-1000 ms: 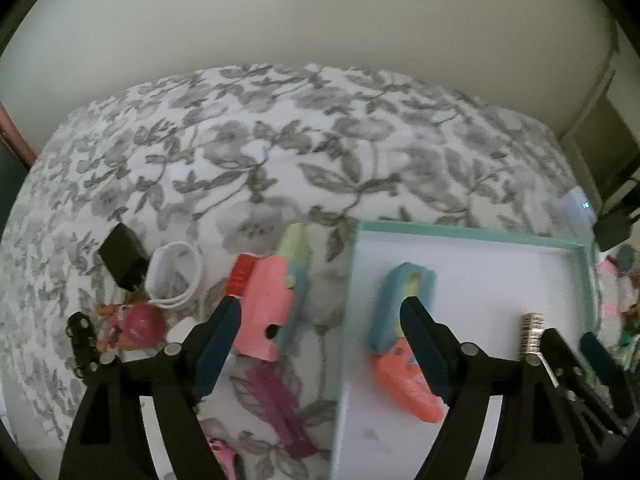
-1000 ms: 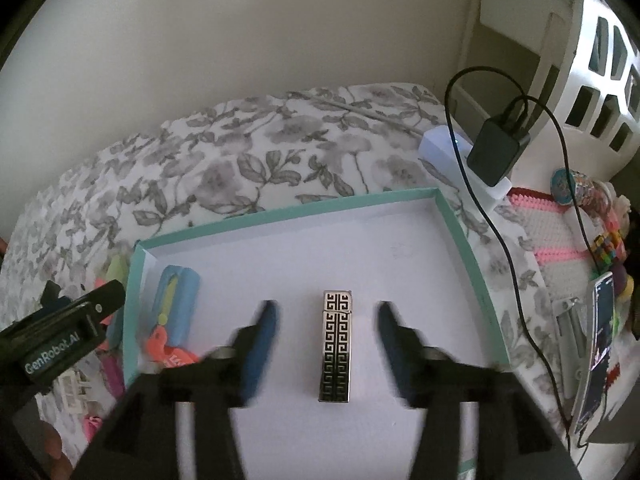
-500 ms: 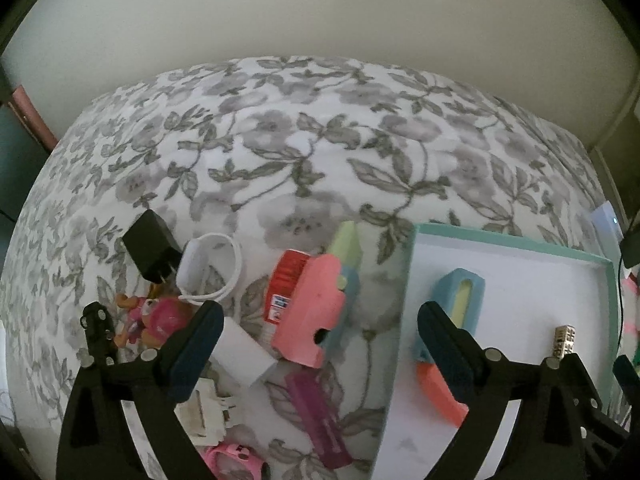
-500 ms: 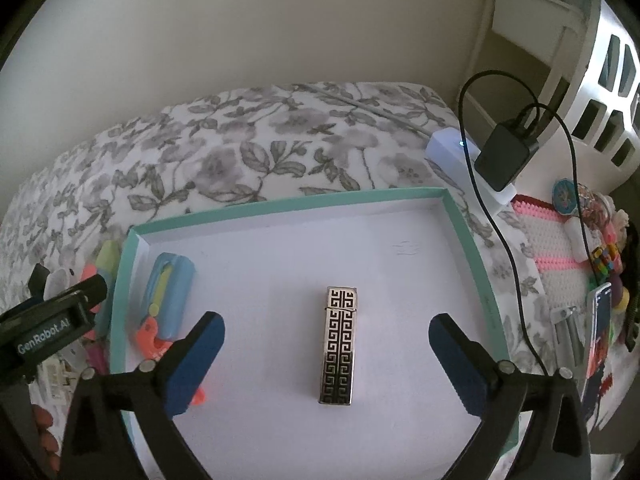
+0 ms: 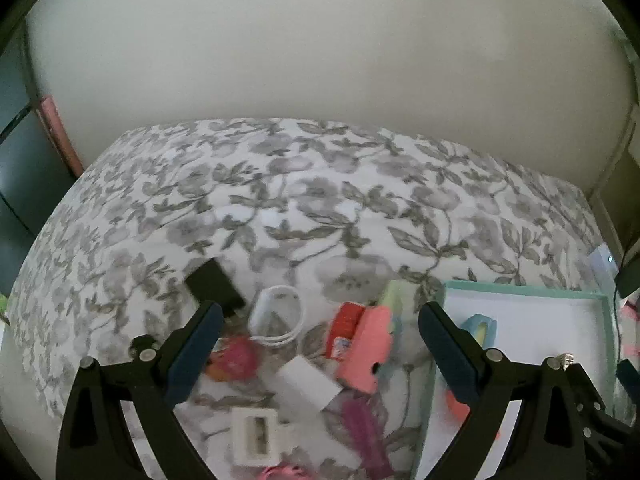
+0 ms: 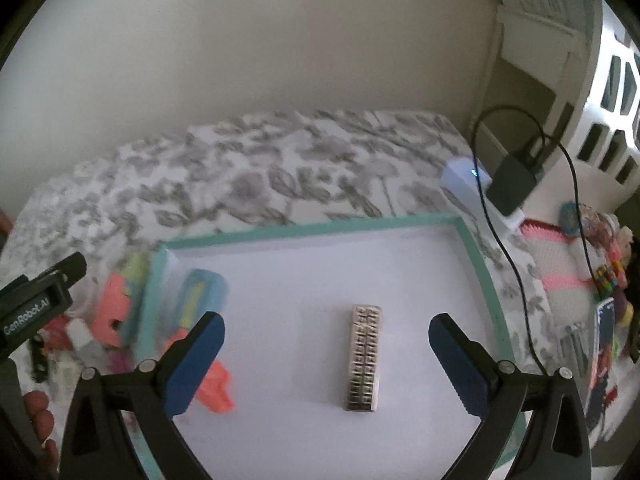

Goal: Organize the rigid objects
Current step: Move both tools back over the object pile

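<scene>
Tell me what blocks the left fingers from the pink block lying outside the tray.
Nothing visible does. The left gripper is open above the loose pile, and the pink block lies uncovered on top between its fingers, beside a red item and the white adapter. The teal tray sits to its right.

**Bed against a plain wall in soft light**

A bed (image 5: 320, 208) with a white cover printed in grey flowers and leaves meets a bare cream wall (image 5: 320, 48). To the right stands white furniture (image 6: 612, 80) with cut-out openings. Dim, even light fills the room.
</scene>
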Demonstrator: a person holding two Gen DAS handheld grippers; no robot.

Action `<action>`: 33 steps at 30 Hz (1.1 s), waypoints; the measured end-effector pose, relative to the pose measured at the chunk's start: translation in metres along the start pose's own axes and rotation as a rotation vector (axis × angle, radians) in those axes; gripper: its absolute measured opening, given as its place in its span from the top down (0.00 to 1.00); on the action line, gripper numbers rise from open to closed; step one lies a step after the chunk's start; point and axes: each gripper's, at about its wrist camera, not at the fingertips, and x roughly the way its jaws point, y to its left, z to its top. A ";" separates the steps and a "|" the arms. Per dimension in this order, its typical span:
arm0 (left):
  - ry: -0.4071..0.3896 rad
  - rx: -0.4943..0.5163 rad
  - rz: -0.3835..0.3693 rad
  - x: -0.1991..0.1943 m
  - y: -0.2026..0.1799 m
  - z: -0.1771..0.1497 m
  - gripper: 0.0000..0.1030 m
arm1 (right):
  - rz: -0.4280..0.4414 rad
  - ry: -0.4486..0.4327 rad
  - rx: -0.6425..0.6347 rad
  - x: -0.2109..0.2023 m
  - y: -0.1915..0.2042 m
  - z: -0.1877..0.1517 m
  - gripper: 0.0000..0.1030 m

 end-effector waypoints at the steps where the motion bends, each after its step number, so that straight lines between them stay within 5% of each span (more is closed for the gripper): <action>1: -0.001 -0.010 -0.002 -0.004 0.006 0.001 0.05 | 0.004 -0.011 -0.003 -0.003 0.003 0.000 0.00; 16: -0.057 -0.091 0.137 -0.060 0.104 -0.022 0.04 | 0.225 -0.038 -0.148 -0.042 0.089 -0.021 0.00; 21: -0.002 -0.131 0.176 -0.048 0.130 -0.036 0.04 | 0.277 0.015 -0.200 -0.039 0.118 -0.032 0.00; 33: 0.256 -0.146 0.088 0.006 0.136 -0.071 0.04 | 0.313 0.212 -0.331 -0.007 0.167 -0.071 0.00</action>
